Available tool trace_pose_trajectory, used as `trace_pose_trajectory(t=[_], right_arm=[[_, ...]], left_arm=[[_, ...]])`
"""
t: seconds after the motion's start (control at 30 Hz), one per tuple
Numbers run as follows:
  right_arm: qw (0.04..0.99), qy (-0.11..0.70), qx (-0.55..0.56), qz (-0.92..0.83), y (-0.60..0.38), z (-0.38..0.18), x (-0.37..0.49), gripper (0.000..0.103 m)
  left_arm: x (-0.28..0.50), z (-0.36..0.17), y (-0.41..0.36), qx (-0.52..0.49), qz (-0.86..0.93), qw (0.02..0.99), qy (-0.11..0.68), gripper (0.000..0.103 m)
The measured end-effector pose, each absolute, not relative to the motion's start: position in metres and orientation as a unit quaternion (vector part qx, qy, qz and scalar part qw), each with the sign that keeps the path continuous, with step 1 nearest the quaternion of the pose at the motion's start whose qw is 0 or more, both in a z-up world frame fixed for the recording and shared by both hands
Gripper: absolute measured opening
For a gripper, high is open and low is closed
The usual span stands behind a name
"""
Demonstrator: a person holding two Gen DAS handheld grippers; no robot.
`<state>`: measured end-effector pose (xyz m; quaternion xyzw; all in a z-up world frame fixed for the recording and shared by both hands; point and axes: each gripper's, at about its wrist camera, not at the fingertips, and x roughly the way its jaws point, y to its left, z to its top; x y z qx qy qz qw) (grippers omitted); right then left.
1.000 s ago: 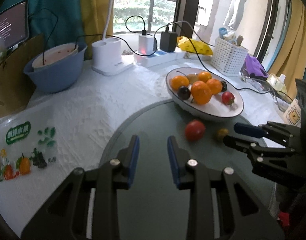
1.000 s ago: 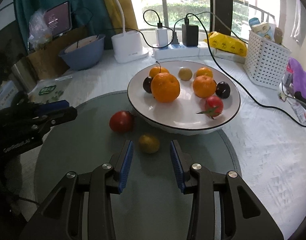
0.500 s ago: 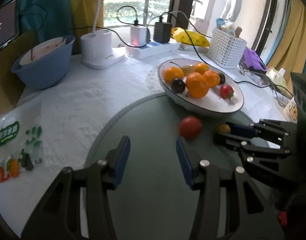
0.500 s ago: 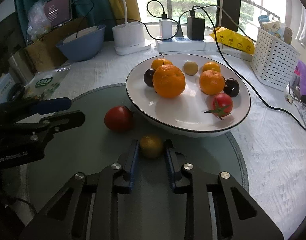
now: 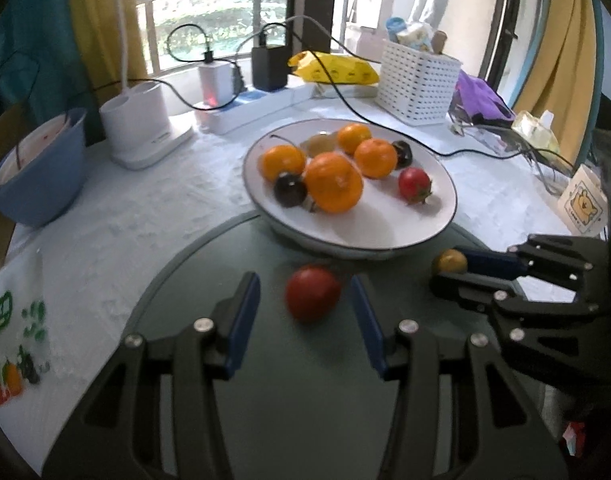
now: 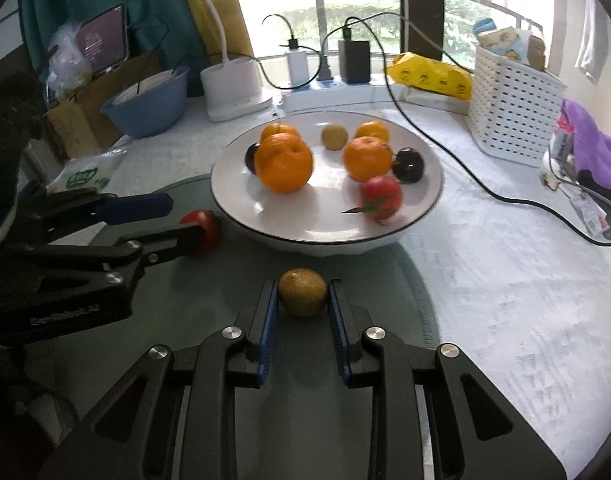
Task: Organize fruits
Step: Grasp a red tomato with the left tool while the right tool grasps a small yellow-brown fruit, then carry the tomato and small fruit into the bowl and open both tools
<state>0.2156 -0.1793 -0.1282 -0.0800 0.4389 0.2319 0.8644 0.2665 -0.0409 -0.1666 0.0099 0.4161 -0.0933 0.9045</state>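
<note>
A white plate (image 5: 385, 226) (image 6: 325, 216) holds several oranges, dark plums, a red tomato and a small yellow fruit. In front of it, on the round green mat (image 5: 305, 400), lies a loose red tomato (image 5: 311, 294) (image 6: 209, 226). My left gripper (image 5: 303, 278) (image 6: 185, 219) is open and straddles this tomato, with a gap on each side. To the right a small yellow-brown fruit (image 6: 302, 291) (image 5: 449, 261) sits low over the mat. My right gripper (image 6: 302, 285) (image 5: 451, 270) is shut on it, both blue pads pressing its sides.
At the back stand a blue bowl (image 5: 37, 176), a white lamp base (image 5: 141, 124), a power strip with chargers (image 5: 241, 108) and a white basket (image 5: 417, 84). A black cable (image 6: 465, 168) runs right of the plate. A printed fruit bag (image 5: 9, 320) lies far left.
My left gripper opened wider and came forward until its fingers stood on both sides of the loose tomato. My right gripper closed on the small yellow-brown fruit.
</note>
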Motion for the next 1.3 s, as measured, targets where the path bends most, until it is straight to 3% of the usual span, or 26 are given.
trace_pose_trajectory(t=[0.27,0.43,1.3], right_arm=[[0.869,0.435,-0.069,0.224,-0.197,-0.125,0.214,0.027],[0.871,0.433,-0.065,0.221,-0.203,-0.123,0.215,0.027],[0.883,0.406,-0.070,0.226,-0.201,-0.102,0.197,0.027]], left_arm=[[0.278,-0.175,-0.055,0.025,-0.093,0.898,0.430,0.046],[0.282,-0.178,-0.056,0.028,-0.092,0.896,0.433,0.033],[0.243,-0.138,-0.060,0.036,-0.103,0.914,0.391,0.032]])
